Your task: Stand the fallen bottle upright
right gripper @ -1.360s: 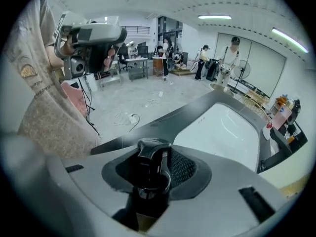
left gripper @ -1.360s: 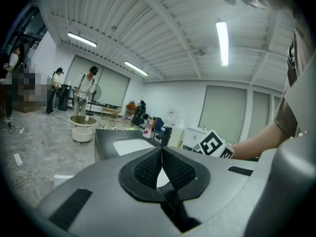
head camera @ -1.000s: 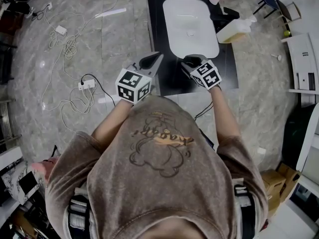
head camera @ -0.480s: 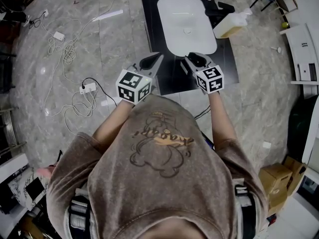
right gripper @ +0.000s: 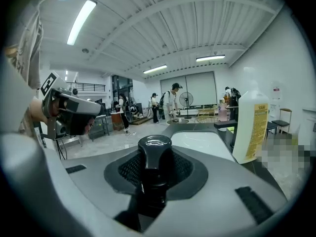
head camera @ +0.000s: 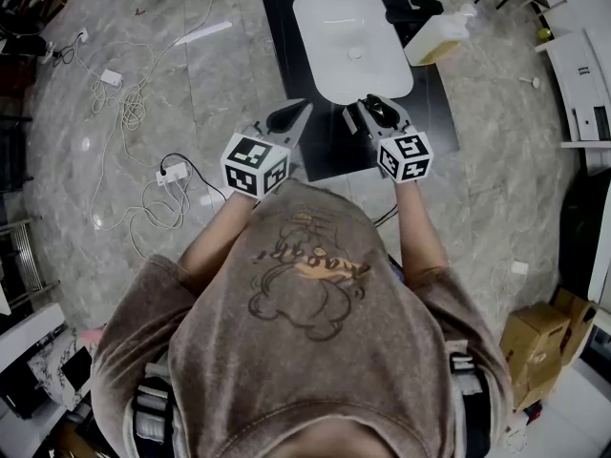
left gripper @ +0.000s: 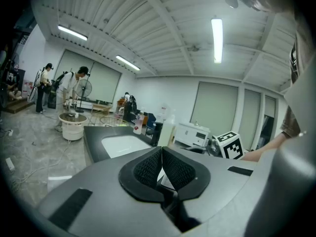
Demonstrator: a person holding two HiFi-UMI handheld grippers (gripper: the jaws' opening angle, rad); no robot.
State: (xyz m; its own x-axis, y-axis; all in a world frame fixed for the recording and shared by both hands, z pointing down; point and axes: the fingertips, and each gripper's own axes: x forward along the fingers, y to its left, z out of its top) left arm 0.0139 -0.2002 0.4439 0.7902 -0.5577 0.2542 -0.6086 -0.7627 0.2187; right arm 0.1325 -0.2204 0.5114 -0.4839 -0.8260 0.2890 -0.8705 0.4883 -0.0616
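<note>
Right gripper: the jaws are clenching on a small glossy black bottle. In the right gripper view the bottle is sitting between the ribbed black pads, with its rounded end pointing at the camera. In the head view the same bottle is showing as a dark shape in the jaws. It is being held over the matte black table, just near of the white rounded rectangular basin. I cannot tell whether the bottle is touching the table.

Left gripper: the jaws are pressing together. In the left gripper view the pads are meeting at their far tips and nothing is sitting between them. This gripper is hovering at the near left part of the table, beside the right gripper, with the two well apart.

A tall pale plastic bottle with a yellow label is standing upright on the table, right of the basin. In the head view it is sitting at the far right of the table.

A grey marble floor is surrounding the table, with white cables lying loose on it to the left. In the left gripper view, people are standing far off at the left.
</note>
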